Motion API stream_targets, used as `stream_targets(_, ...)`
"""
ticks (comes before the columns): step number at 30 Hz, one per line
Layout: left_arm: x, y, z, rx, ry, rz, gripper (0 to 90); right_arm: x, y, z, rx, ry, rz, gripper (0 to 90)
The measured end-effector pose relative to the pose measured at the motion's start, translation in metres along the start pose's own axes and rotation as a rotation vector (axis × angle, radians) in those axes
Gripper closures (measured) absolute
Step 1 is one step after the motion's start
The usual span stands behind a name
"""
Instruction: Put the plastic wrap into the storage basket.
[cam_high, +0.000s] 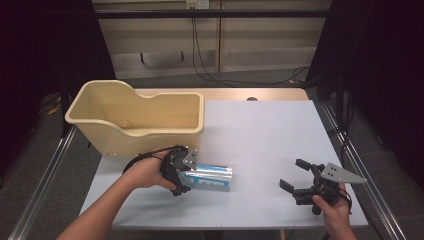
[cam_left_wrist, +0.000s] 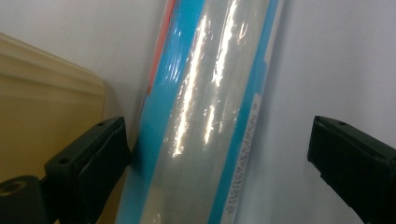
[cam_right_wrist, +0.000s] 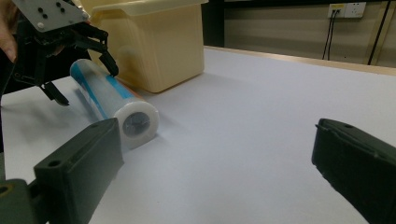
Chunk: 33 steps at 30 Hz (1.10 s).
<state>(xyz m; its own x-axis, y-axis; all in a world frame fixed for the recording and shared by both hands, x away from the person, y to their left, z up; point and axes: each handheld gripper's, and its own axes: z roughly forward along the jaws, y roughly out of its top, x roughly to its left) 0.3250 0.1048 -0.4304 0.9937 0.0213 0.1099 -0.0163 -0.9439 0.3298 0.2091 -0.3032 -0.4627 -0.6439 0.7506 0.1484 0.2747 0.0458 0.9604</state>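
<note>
A roll wrapped in clear film with blue stripes and a little red (cam_high: 212, 176) lies on its side on the white table, just in front of the cream bin. My left gripper (cam_high: 186, 171) is lowered over the roll's left end, its jaws astride it. In the left gripper view the roll (cam_left_wrist: 205, 116) runs up between the jaws; the left pad sits close against it and the right pad stands well off. From the right gripper view the roll's white end cap (cam_right_wrist: 136, 122) faces me, with the left gripper (cam_right_wrist: 86, 85) over its far end. My right gripper (cam_high: 291, 173) rests open and empty at the front right.
A tall cream plastic bin (cam_high: 135, 131) stands at the table's back left, right behind the roll. The white table top (cam_high: 265, 135) stretches between the roll and my right gripper. Cables hang down the wall beyond the table's far edge.
</note>
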Motion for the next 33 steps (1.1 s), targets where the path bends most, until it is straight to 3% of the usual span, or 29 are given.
stream_targets(7, 0.004, -0.002, 0.010, 0.041, -0.015, 0.018, 11.5, 0.000, 0.000, 0.000, -0.001, 0.001, -0.002, 1.5)
stream_targets(13, 0.007, 0.000, 0.013, 0.076, 0.001, 0.071, 16.1, -0.001, -0.001, 0.000, 0.003, 0.003, 0.002, 1.5)
stream_targets(18, 0.006, 0.005, 0.017, 0.144, 0.015, 0.125, 17.4, 0.000, -0.001, 0.001, 0.005, 0.009, 0.001, 1.6)
stream_targets(22, 0.011, 0.007, 0.021, 0.159, 0.035, 0.131, 29.8, 0.000, -0.001, 0.001, 0.006, 0.010, 0.000, 1.6)
stream_targets(27, 0.009, 0.012, 0.022, 0.195, 0.041, 0.166, 31.0, -0.001, -0.002, 0.001, 0.008, 0.012, 0.000, 1.6)
stream_targets(28, 0.006, 0.014, 0.021, 0.223, 0.057, 0.202, 31.7, -0.001, -0.002, 0.001, 0.010, 0.010, -0.001, 1.6)
stream_targets(33, 0.003, 0.016, 0.021, 0.237, 0.060, 0.216, 32.0, -0.002, -0.002, 0.001, 0.010, 0.010, 0.002, 1.6)
